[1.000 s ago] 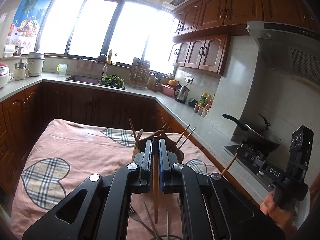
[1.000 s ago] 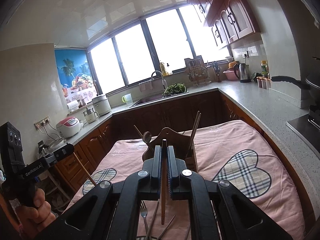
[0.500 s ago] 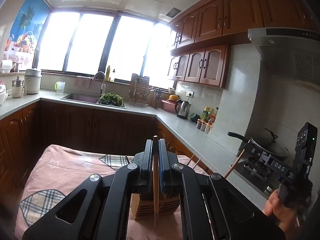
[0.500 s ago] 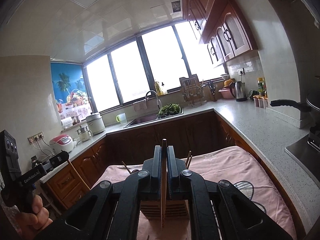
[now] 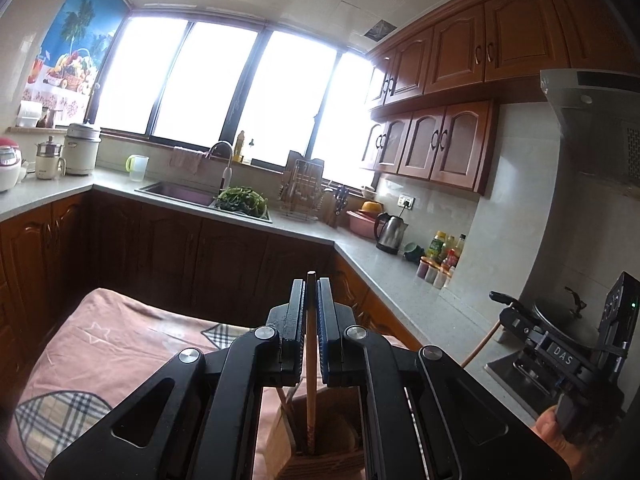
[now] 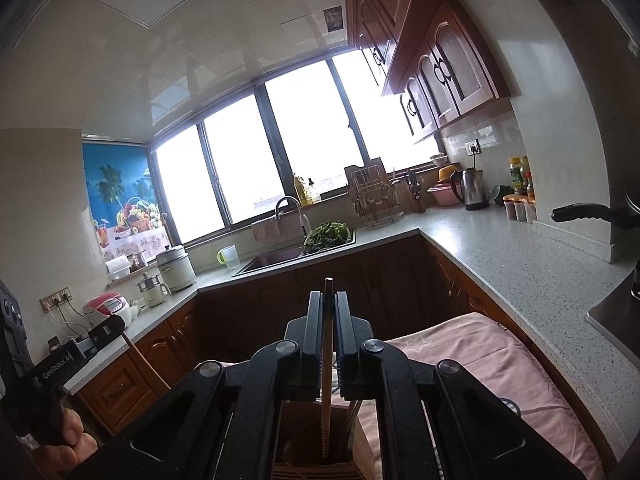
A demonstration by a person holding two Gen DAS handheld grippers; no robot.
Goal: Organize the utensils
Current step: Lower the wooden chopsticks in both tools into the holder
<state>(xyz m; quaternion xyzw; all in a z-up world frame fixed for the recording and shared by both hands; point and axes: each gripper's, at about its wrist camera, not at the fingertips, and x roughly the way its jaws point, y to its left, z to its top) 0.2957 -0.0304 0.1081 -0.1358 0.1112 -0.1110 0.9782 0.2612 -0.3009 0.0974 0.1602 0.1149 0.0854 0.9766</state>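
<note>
left gripper [image 5: 311, 322]: jaws clamped on a chopstick [image 5: 311, 368], tip down inside the wooden holder [image 5: 320, 456]
right gripper [image 6: 329, 332]: jaws clamped on another chopstick [image 6: 327, 364], tip in the same holder [image 6: 300, 456]
risk: early release or tilt could catch the rim, tip the holder, or drop a stick onto the pink cloth [image 5: 100, 344]
legible: "das", "genrobot.ai"

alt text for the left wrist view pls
The left gripper is shut on a wooden chopstick whose lower end hangs in a wooden holder on a pink cloth. Behind are kitchen counters, a sink and bright windows.
</note>
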